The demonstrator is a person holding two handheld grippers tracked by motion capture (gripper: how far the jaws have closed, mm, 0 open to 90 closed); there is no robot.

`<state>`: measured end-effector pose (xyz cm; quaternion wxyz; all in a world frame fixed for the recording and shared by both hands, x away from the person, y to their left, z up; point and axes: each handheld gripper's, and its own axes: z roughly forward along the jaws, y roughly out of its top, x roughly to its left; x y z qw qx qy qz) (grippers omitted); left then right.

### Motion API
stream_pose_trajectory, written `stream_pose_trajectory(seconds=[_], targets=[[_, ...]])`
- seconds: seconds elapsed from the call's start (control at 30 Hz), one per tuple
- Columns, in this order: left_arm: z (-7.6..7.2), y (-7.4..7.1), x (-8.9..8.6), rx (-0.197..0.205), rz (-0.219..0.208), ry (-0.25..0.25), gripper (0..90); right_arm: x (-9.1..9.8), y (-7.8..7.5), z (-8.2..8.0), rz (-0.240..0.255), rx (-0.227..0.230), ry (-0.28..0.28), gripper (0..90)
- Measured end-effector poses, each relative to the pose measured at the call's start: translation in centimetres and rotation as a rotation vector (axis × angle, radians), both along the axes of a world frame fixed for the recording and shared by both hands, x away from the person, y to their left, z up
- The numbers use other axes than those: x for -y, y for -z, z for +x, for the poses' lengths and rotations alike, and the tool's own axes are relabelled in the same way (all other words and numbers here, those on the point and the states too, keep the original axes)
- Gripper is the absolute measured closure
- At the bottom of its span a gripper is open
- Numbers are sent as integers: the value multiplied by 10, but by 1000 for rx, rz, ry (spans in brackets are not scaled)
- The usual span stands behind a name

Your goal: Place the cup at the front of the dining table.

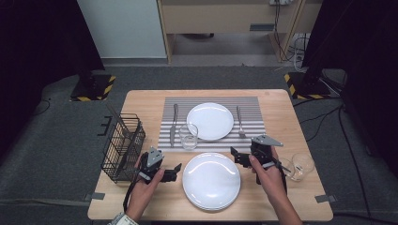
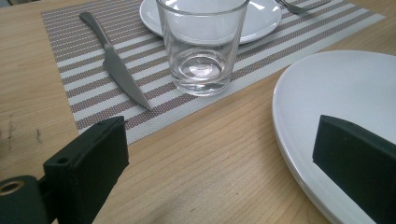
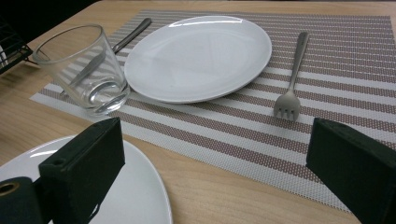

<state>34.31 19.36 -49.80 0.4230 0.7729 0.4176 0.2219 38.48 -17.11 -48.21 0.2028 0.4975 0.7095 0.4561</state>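
1. A pale wooden table (image 1: 141,101) stands on grey carpet, with dark curtains at either side and a wooden cabinet behind.
2. At the table's left edge sits a black wire basket (image 1: 123,146).
3. The left gripper (image 1: 174,172) hovers just left of the near plate (image 1: 211,180), jaws spread wide and empty; in the left gripper view one jaw overlaps that plate's rim.
4. Beyond lies a striped placemat (image 1: 256,105) bearing a knife (image 1: 174,124), a glass (image 1: 188,136), a second plate (image 1: 210,121) and a fork (image 1: 240,122).
5. The right gripper (image 1: 237,156) hangs by the near plate's upper right edge, likewise released and holding nothing.
6. At the far right a tipped glass (image 1: 300,166) lies on bare wood.
7. Judging by the pose, both tools are closing in on the near plate, ungrasped as yet; the next move calls for a jaw slipped under the thin rim and a level lift.
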Motion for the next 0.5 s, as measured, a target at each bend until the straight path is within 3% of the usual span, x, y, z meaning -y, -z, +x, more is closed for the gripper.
stream_pose_trajectory(seconds=[0.5], targets=[[0,1,0,-8,-1,4,28,-4,12,-9,-43,-14,-19,42]])
